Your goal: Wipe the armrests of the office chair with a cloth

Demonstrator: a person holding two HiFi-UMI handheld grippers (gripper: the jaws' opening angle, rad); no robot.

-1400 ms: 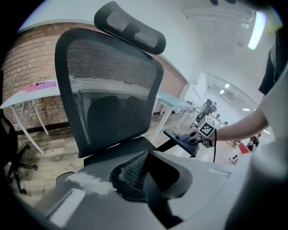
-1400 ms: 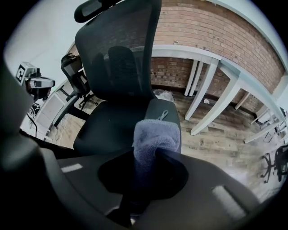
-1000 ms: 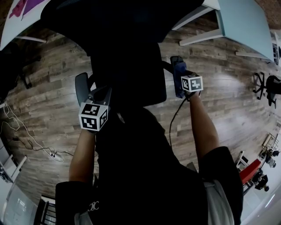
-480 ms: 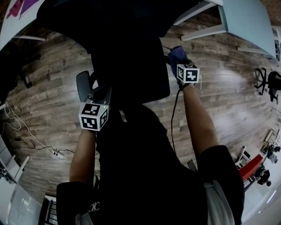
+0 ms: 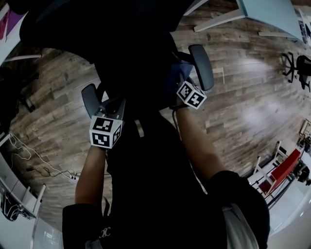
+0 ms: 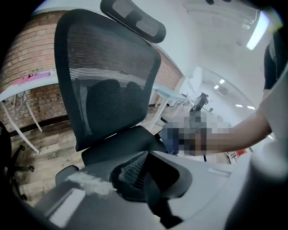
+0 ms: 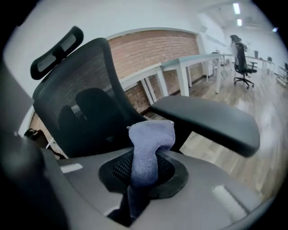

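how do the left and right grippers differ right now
The right gripper is shut on a blue-purple terry cloth; the left gripper holds nothing. The right gripper keeps its cloth beside the dark padded right armrest, not on top of it; the left gripper sits close by the dark left armrest. Both are grey, carry a marker cube and point at the black mesh office chair.

Wood floor [image 5: 243, 107] throughout. Pale table [image 5: 269, 12] at 1 o'clock. Cables [image 5: 36, 168] on floor at 8 o'clock.
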